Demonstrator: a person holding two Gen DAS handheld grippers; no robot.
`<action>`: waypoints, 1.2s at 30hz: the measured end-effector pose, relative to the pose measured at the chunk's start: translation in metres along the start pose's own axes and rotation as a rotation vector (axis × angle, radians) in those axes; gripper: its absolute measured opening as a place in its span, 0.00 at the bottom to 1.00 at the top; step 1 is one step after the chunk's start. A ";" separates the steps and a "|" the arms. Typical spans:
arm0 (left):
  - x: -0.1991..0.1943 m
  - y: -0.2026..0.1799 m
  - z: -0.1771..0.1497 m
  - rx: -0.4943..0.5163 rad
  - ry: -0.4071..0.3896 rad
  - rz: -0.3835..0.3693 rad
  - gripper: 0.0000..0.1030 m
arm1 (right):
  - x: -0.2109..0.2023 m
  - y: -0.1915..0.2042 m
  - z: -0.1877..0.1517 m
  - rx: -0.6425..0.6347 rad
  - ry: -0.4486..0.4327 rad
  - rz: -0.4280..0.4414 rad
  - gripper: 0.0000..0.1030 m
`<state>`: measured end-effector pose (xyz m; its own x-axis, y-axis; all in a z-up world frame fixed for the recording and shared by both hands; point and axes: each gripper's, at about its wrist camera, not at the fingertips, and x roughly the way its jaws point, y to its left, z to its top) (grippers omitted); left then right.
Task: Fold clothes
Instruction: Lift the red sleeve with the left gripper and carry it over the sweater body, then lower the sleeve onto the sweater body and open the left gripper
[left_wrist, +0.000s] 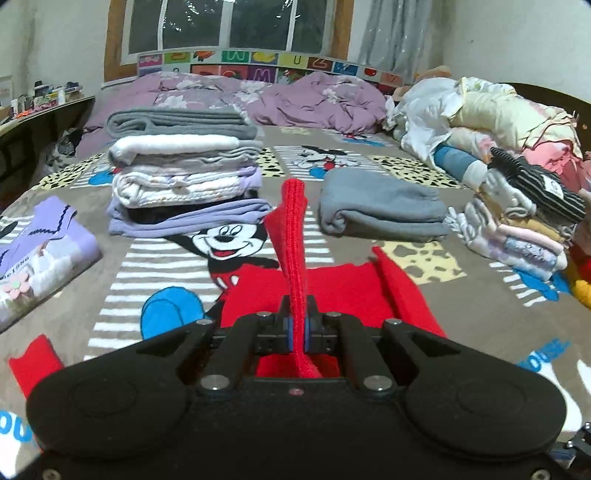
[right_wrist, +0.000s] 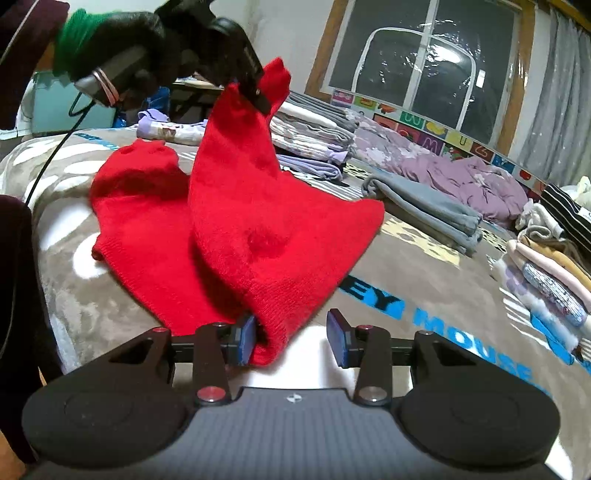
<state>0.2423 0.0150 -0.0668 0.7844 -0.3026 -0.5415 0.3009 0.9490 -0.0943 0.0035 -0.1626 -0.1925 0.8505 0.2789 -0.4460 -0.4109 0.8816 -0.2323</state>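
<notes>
Red knit garment (right_wrist: 258, 229), one piece, soft with a fine ribbed weave, lies partly on the bed (right_wrist: 424, 266) and partly lifted. Left gripper (left_wrist: 298, 326) has its jaws closed narrow on a ribbed edge of the garment, which stands up between them as a thin vertical strip. In the right wrist view that same gripper (right_wrist: 258, 94) pinches the cloth high up, so the fabric hangs down from it in a peaked, tent-like shape. A black-gloved hand (right_wrist: 122, 55) with a green cuff holds it. Right gripper (right_wrist: 291, 341) is wide apart; its left blue pad touches a low hem of the garment, the right pad is clear of it, so nothing is clamped.

Bed cover is a brown plush blanket with cartoon mouse prints, white stripes and blue letters. Four lots of folded clothes rest on it: a tall stack (left_wrist: 184, 170) of about five grey, white and lilac pieces, a single folded grey fleece (left_wrist: 380, 210), a lower stack (left_wrist: 517, 229) of pastel pieces topped by a black striped one, and one lilac printed top (left_wrist: 40, 254) near the left edge. A rumpled purple quilt (left_wrist: 295, 99) lies behind.
</notes>
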 end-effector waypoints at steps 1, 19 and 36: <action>-0.001 0.002 -0.001 -0.006 -0.002 0.000 0.04 | -0.001 0.001 0.000 -0.007 -0.003 0.005 0.41; -0.006 0.019 -0.026 -0.049 -0.013 0.032 0.04 | -0.011 0.014 0.009 -0.036 -0.035 0.166 0.47; 0.000 0.058 -0.052 -0.118 0.044 0.179 0.32 | 0.008 0.003 0.016 0.021 0.079 0.262 0.53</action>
<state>0.2317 0.0747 -0.1161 0.7942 -0.1265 -0.5943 0.0911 0.9918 -0.0894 0.0142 -0.1515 -0.1826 0.6879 0.4685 -0.5543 -0.6057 0.7914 -0.0829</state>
